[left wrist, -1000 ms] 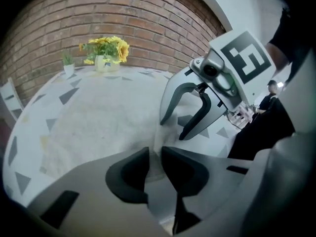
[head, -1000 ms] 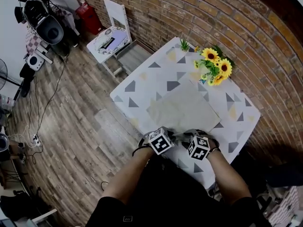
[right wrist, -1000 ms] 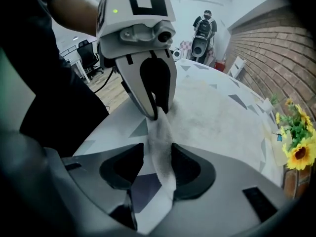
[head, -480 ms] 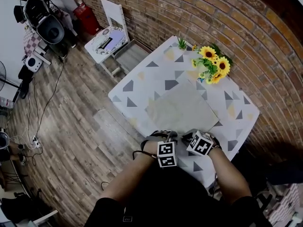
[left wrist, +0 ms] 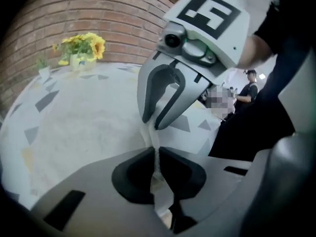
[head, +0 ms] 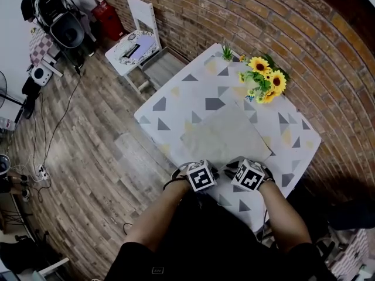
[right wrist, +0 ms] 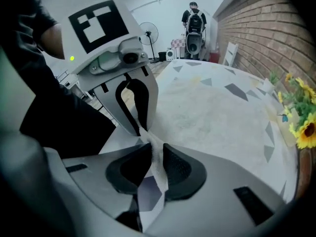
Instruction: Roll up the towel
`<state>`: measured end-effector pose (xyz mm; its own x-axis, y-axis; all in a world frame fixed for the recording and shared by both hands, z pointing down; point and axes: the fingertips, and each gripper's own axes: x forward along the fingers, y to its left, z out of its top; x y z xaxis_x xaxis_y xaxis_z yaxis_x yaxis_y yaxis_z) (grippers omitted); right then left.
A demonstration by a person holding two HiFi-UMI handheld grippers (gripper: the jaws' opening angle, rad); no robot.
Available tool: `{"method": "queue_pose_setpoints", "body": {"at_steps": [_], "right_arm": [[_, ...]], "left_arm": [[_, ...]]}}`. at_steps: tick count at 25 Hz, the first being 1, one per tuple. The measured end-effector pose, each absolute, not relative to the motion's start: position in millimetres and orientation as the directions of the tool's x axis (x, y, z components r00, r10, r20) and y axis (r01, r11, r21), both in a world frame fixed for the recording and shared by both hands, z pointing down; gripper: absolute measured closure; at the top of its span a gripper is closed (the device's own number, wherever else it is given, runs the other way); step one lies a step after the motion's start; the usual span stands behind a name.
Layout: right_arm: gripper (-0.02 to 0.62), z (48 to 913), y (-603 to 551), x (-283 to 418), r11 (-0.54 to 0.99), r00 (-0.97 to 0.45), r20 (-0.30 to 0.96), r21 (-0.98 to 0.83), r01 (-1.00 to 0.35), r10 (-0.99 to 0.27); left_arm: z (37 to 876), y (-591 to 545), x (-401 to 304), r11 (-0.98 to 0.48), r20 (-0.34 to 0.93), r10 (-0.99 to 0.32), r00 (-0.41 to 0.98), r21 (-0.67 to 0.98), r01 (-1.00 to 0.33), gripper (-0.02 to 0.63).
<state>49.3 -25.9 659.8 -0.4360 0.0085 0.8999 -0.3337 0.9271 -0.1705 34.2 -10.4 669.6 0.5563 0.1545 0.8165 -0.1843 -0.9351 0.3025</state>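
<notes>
My left tongs [left wrist: 157, 154], just closing, and right tongs [right wrist: 154, 154], just easing wider, each pinch the towel [head: 225, 136] by its nearest edge. It looks soft, light and floppy, best held at both corners.

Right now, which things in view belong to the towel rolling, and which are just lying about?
Job:
towel
left gripper, jaws just closed further on its near edge
right gripper, jaws just opened a little, edge pinched between them

Lying about:
sunflowers
small plant
chair
red canister
</notes>
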Motion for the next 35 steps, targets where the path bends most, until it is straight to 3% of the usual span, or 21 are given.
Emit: {"method": "queue_pose_setpoints", "body": {"at_steps": [8,11,12,14,19,23,27,35], "right_arm": [[0.541,656,-39,46,0.941,-0.432,0.899,-0.080,-0.329,-0.075],[0.551,667,-44,49,0.926,-0.405,0.911,-0.086,-0.368,-0.077],[0.552,670,-46,50,0.921,-0.399,0.914,-0.087,-0.381,-0.078],[0.554,673,-47,50,0.913,-0.394,0.916,-0.091,-0.397,-0.080],[0.554,674,-52,50,0.895,-0.404,0.910,-0.102,-0.435,-0.093],[0.523,661,-57,51,0.896,-0.430,0.888,-0.047,-0.441,-0.165],[0.511,651,-42,49,0.947,-0.459,0.871,0.021,-0.321,-0.175],[0.442,680,-33,64,0.968,-0.327,0.923,0.138,-0.208,-0.201]], "left_arm": [[667,-16,36,-0.782,0.717,0.294,0.632,0.561,-0.272,0.568],[666,-29,32,-0.864,0.786,0.197,0.585,0.422,-0.276,0.560],[666,-36,30,-0.900,0.822,0.137,0.552,0.336,-0.277,0.531],[664,-44,27,-0.957,0.875,0.021,0.484,0.158,-0.245,0.411],[653,-30,41,-0.993,0.898,-0.109,0.427,-0.119,-0.003,0.405],[667,-26,41,-0.993,0.908,-0.100,0.406,-0.114,0.009,0.476],[672,-34,37,-0.996,0.909,-0.092,0.406,-0.083,-0.040,0.477],[674,-38,32,-0.994,0.909,-0.095,0.406,-0.065,-0.087,0.484]]}}
